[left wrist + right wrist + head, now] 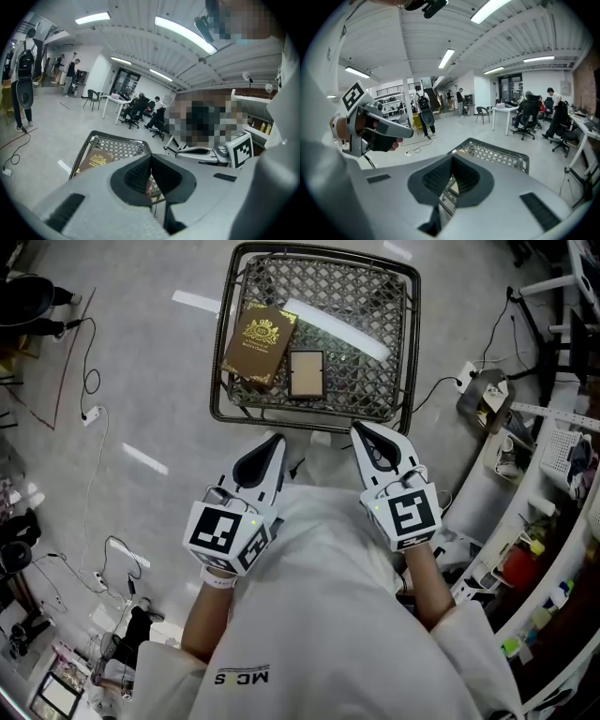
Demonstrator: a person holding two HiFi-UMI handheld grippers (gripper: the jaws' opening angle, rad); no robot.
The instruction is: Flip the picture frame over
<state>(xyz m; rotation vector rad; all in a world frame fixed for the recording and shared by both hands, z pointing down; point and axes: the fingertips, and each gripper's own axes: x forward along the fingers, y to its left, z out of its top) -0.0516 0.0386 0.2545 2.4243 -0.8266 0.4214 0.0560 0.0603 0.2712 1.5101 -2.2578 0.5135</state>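
Observation:
A small tan picture frame (pixel 307 373) with a dark border lies flat on a black wire-mesh table (pixel 375 296), next to a brown book with a gold emblem (pixel 258 343). Both grippers hover short of the table's near edge, above the floor. My left gripper (pixel 275 439) is shut and empty, its tip pointing towards the table's front rim. My right gripper (pixel 357 427) is shut too, with nothing in it. In the left gripper view the shut jaws (pixel 151 156) hide the frame; the book (pixel 98 161) shows. The right gripper view has the mesh table (pixel 497 154) beyond the shut jaws (pixel 453 157).
Cables and a power strip (pixel 92 415) lie on the grey floor at left. A cluttered white desk (pixel 553 549) runs along the right side. People sit at desks (pixel 140 110) far across the room, and a person (pixel 424 112) stands further off.

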